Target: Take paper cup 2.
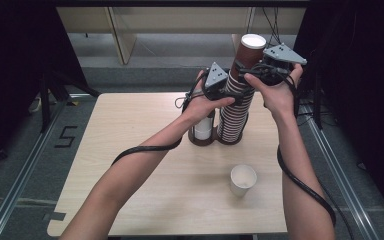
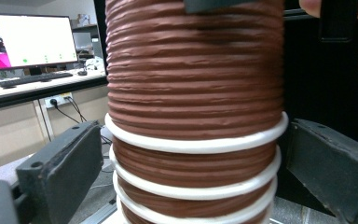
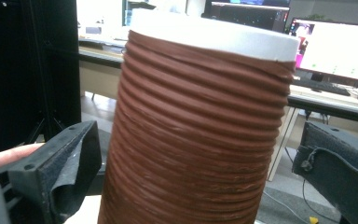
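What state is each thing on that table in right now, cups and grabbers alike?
Tall cup stack: upright in the holder, nested, top cup raised above the rest.
Top cup: upright, between the right gripper's jaws.
Loose white cup: upright, mouth open, looks empty.
Short white cups: upright in the holder's other ring.
Left gripper: jaws open around the stack, gaps showing.
Right gripper: jaws open, not touching the cup.

Bare table (image 1: 145,190) left of lone cup (image 1: 242,179)
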A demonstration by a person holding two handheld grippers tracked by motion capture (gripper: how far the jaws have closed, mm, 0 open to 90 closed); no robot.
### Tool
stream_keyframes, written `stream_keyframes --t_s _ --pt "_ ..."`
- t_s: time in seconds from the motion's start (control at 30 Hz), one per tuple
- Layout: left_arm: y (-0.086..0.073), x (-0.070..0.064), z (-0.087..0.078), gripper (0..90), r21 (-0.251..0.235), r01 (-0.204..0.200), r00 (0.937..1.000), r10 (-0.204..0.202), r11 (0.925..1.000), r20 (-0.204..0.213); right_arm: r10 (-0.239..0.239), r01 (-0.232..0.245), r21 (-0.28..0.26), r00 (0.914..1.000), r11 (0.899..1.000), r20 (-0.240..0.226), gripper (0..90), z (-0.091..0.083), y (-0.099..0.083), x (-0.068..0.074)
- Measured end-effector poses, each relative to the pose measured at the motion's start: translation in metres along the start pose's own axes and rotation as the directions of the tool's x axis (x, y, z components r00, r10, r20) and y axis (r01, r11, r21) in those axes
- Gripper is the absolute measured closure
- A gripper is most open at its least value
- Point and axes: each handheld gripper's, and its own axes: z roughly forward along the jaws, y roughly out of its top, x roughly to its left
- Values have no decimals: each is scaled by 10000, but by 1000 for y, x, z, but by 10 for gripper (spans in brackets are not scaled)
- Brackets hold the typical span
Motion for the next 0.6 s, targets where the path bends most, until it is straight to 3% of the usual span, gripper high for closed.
stream_keyframes --t_s 0.2,0.6 --pt "0 0 3 49 19 -49 10000 49 10000 74 311 -310 76 9994 9995 -144 19 5 -1 0" --pt "1 0 6 46 137 -1 10000 0 9999 45 340 -340 -21 9994 9994 -112 97 13 0 2"
